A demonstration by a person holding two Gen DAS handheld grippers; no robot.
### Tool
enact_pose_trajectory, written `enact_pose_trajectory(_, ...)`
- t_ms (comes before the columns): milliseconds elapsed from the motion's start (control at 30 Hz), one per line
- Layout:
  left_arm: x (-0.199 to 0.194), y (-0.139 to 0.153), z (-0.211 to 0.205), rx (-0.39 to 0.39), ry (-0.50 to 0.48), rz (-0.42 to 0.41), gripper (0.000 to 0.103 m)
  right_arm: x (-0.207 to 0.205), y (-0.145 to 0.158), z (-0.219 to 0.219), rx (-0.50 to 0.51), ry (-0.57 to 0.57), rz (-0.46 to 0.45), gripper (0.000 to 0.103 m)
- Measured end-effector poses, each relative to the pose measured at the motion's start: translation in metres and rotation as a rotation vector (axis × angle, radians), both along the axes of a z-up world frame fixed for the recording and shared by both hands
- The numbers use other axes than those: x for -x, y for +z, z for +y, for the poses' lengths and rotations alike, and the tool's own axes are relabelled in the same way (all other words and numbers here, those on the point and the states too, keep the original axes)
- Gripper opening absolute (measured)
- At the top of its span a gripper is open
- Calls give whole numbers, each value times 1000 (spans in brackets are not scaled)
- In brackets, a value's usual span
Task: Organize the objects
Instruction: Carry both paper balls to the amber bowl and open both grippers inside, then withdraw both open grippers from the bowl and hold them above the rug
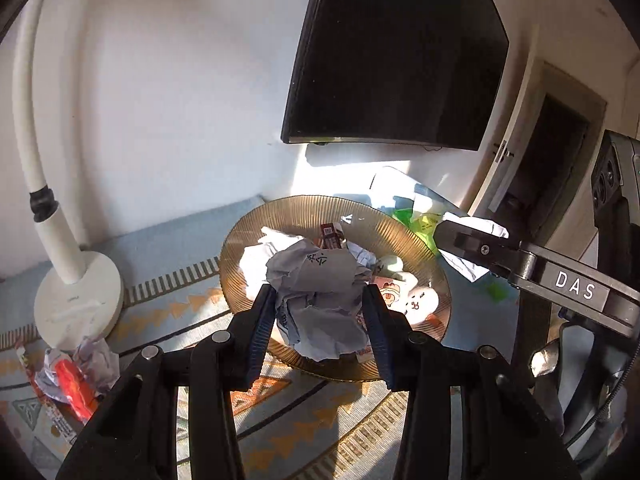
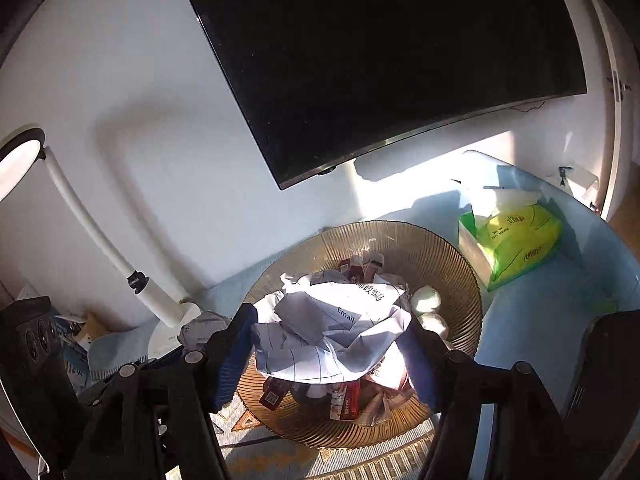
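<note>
A ribbed amber glass plate [image 1: 416, 248] [image 2: 452, 264] holds crumpled paper, red snack packets [image 2: 347, 399] and small white plush figures [image 1: 418, 300]. My left gripper [image 1: 318, 326] hangs over the plate's near side, shut on a grey crumpled paper ball [image 1: 316, 288] with black writing. My right gripper [image 2: 326, 360] is above the plate with a crumpled printed sheet [image 2: 336, 324] spanning the gap and touching both blue pads. In the left wrist view the right gripper [image 1: 452, 240] reaches in from the right over the plate's rim, white paper sticking out of it.
A white gooseneck lamp [image 1: 76, 300] [image 2: 172, 332] stands left of the plate. Wrappers and paper scraps [image 1: 72, 376] lie beside its base. A black screen [image 1: 396, 52] [image 2: 380, 60] hangs on the wall behind. A green tissue pack [image 2: 516, 240] sits at the right on the blue table [image 2: 540, 320].
</note>
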State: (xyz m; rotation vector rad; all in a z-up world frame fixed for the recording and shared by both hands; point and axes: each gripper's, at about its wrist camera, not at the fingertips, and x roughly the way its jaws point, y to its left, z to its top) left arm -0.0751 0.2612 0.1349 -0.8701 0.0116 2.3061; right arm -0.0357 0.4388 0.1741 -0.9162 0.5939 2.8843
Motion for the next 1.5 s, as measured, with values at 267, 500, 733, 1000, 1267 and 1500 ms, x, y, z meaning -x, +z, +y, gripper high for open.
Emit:
enact_pose_trajectory(267,19,-11,5,-56,25,-59,92,-13,-16,18,76,-46,2,85)
enact_pose_trajectory(500,-16,6,-54,-47,63,-11,92,-29,-5,-22,107,65,19,85)
enact_pose_trajectory(733,-79,28,-180,-120,297,118,103,-42,-15,-107,48,253,3,94)
enact_pose_trajectory(1000,-104,-56,-309,-97,622,-22,102,-39,-87,-186,-60,426,-125,94)
enact_pose_trajectory(1267,-107,-98,-322,-45,633,-78,102,-36,-134,-218,-213,491,-198,94)
enact_pose_trajectory(1500,-108,-101,-302,72,637,-49,102,-35,-135,-208,-167,478,-206,94)
